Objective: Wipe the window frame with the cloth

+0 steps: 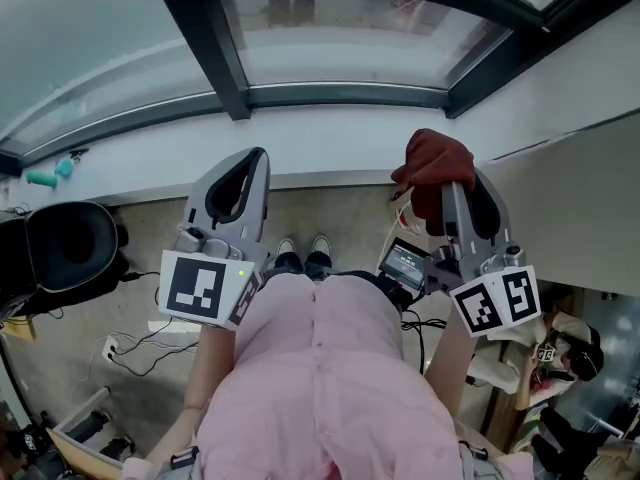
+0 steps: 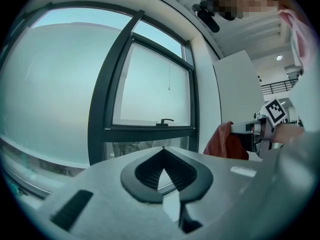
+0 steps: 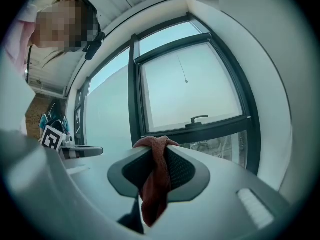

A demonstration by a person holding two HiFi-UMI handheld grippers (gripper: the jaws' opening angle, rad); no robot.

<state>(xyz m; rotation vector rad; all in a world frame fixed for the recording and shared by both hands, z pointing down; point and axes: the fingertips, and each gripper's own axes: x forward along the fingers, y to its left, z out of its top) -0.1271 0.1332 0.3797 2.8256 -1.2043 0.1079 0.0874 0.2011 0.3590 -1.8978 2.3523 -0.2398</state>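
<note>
At the left of the head view, the left gripper [image 1: 256, 158] is hovering with its jaws pressed together on nothing, pointing toward the sill [image 1: 330, 148]. At the right, the right gripper [image 1: 441, 184] is clamping the cloth [image 1: 436, 162], which is bunching over its tips and hanging just above the sill, apart from the frame [image 1: 228, 73] in the upper half. In the right gripper view the cloth [image 3: 154, 181] is draping down between the jaws, with the frame [image 3: 134, 94] well beyond it. Judging from this, no wiping contact is happening: the cloth is gripped and the whole frame is waiting to be wiped. Showing are two grippers, one cloth, one frame and one handle [image 3: 198, 119].
</note>
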